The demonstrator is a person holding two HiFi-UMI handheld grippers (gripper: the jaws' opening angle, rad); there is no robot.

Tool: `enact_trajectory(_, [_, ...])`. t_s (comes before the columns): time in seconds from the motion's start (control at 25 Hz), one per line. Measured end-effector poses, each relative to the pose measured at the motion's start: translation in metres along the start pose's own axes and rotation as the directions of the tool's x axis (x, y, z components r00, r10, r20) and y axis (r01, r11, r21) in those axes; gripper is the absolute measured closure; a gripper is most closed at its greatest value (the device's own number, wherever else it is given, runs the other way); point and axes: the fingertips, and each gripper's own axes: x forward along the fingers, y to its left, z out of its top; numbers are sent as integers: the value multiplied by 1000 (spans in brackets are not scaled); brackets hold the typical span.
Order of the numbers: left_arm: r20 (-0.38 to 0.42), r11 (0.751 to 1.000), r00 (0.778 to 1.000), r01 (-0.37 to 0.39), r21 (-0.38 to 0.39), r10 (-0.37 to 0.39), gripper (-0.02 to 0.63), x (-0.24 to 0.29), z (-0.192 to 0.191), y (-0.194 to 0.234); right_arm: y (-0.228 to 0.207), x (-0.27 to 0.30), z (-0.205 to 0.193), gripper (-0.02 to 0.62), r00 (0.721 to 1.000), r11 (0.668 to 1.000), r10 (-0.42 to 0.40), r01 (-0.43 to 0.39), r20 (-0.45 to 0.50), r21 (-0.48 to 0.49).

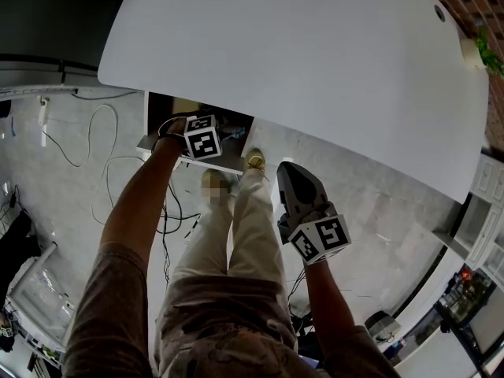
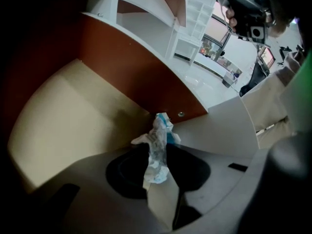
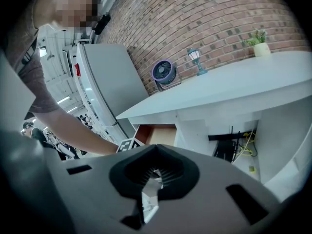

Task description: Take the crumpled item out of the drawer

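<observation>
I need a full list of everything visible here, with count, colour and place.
desk: one, white, above drawer
drawer: one, beige inside, open under desk
crumpled item: one, white and blue, inside drawer
fan: one, dark blue, on desk
plant: one, green, on desk
brick wall: one, red-brown, behind desk
cables: several, white and black, on floor
left hand-held gripper: one, grey, shut on crumpled item
right hand-held gripper: one, grey, shut, held outside drawer

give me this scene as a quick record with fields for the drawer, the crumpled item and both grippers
drawer: open, under the white desk
crumpled item: white and blue, upright between the left jaws, over the drawer floor
left gripper: reaching into the drawer, shut on the crumpled item
right gripper: outside the drawer, jaws together, holding nothing
</observation>
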Motion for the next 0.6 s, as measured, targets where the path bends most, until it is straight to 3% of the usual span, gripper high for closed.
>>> enact_trajectory(0.2, [43,998,998,-40,-42,42,497,-19,9,5,2,-3,6,601,1000,1000,6,-6,6,-4])
enact_trajectory(0.4, [45,996,996,-83,-16,83,497,-41,15,0,9,-10,18,601,1000,1000,16,-15,17,-23])
enact_trajectory(0.6, [82,996,993,-80,-46,83,499,-78,33,-8,17,-21,34,601,999,999,17,-16,30,-33])
